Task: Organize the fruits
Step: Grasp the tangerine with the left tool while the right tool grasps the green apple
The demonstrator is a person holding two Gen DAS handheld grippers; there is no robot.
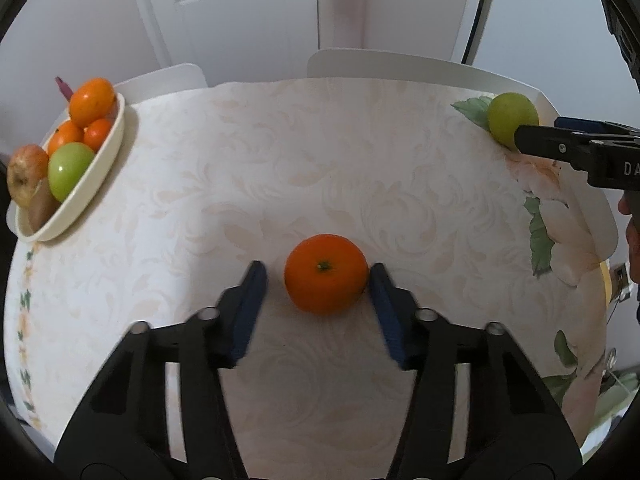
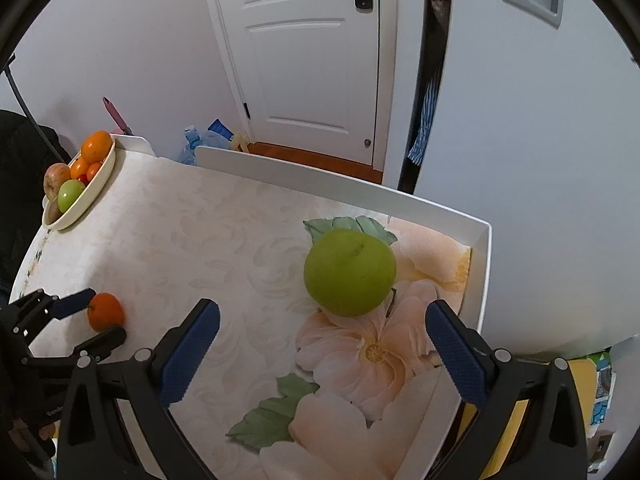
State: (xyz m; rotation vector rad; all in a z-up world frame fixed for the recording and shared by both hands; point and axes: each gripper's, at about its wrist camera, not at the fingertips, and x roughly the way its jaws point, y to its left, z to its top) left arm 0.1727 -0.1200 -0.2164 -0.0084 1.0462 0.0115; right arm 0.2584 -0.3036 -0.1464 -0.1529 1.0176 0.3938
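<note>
An orange (image 1: 326,274) sits on the flowered tablecloth between the blue pads of my left gripper (image 1: 316,276). The right pad is at the orange's side; a gap shows at the left pad, so the jaws stand open around it. The right wrist view shows the same orange (image 2: 105,312) and left gripper (image 2: 94,320) at the far left. A green apple (image 2: 350,272) lies near the table's right corner, just ahead of my wide-open right gripper (image 2: 322,308), clear of both pads. The left wrist view shows this apple (image 1: 510,120) with the right gripper (image 1: 538,130) in front of it.
A cream bowl (image 1: 108,152) at the table's far left edge holds oranges, a green apple, a reddish apple and a brown fruit; it also shows as the bowl (image 2: 96,184). White chair backs (image 1: 400,64) stand against the far edge. A white door (image 2: 312,60) is behind.
</note>
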